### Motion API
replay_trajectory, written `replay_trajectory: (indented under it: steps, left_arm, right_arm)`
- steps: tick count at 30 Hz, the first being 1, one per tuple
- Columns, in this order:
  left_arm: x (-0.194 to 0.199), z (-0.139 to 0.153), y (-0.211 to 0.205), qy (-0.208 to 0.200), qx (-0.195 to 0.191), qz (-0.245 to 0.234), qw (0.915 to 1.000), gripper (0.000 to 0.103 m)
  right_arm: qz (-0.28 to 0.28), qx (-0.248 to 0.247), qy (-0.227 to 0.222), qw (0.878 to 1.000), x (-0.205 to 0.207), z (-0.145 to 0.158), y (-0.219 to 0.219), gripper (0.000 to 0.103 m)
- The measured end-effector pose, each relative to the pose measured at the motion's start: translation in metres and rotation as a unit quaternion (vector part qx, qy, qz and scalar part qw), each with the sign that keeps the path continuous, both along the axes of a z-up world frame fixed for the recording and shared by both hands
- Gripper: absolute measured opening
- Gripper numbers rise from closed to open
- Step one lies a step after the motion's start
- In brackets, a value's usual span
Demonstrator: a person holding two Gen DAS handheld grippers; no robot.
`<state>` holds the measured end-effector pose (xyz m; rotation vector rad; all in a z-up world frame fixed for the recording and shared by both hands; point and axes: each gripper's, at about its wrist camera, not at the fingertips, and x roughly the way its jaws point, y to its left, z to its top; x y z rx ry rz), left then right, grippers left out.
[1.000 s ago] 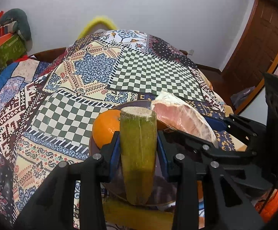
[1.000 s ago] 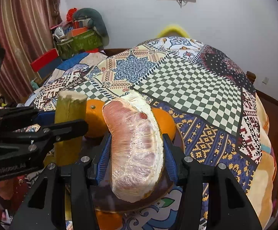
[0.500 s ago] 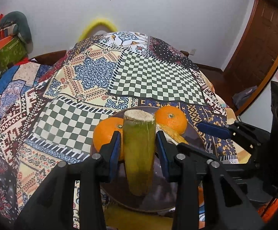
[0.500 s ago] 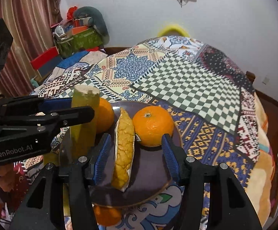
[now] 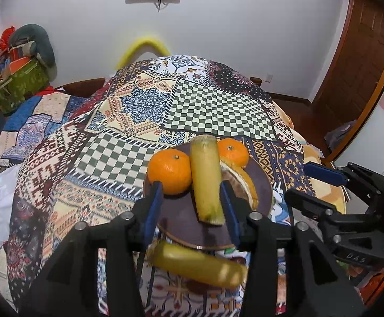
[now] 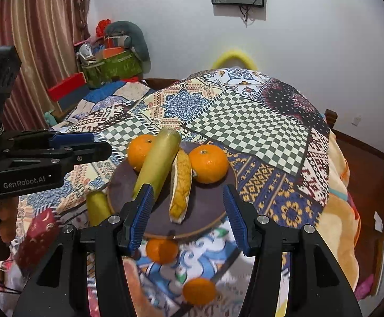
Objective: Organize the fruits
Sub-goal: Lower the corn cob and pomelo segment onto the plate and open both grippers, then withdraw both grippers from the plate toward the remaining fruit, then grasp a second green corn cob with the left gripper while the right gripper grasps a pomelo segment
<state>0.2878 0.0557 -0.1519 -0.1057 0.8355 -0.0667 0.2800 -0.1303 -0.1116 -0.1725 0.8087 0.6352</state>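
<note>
We hold both tools spread wide and empty, left tool [image 5: 192,208] and right tool [image 6: 188,211], over the round dark plate [image 6: 207,211] on the quilt-covered bed. The yellow-green sugarcane stalk [image 5: 206,179] and peel-side-up pomelo wedge [image 6: 180,187] lie between two oranges, grouped to keep the fruit together.

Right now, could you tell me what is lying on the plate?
On the plate: two oranges, a sugarcane piece and a pomelo wedge. Anything beneath them is hidden.
</note>
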Motion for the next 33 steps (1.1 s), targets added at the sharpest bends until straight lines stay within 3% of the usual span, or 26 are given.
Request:
replay_trajectory:
  steps: [10,19,28,33]
  left_arm:
    - [-0.042,-0.007,-0.017,0.010,0.010,-0.001,0.9999,0.069]
    - [-0.053,-0.046,-0.037,0.069,0.008,-0.008,0.9976,0.070]
    - [-0.053,-0.076,-0.043,0.084,0.031,0.001,0.9960,0.070]
    - [-0.059,-0.075,-0.040,0.070,0.009,-0.013,0.9974,0.055]
  right_arm:
    - [-0.012,-0.007,0.003,1.000,-0.035,-0.002,-0.020,0.055]
    - [-0.016,-0.013,0.031,0.999,-0.059,-0.023,-0.035,0.059]
    - [-0.011,-0.010,0.069,0.998,-0.074,-0.044,-0.038,0.059]
    - [0.001,-0.008,0.079,0.997,-0.078,-0.048,-0.032,0.062]
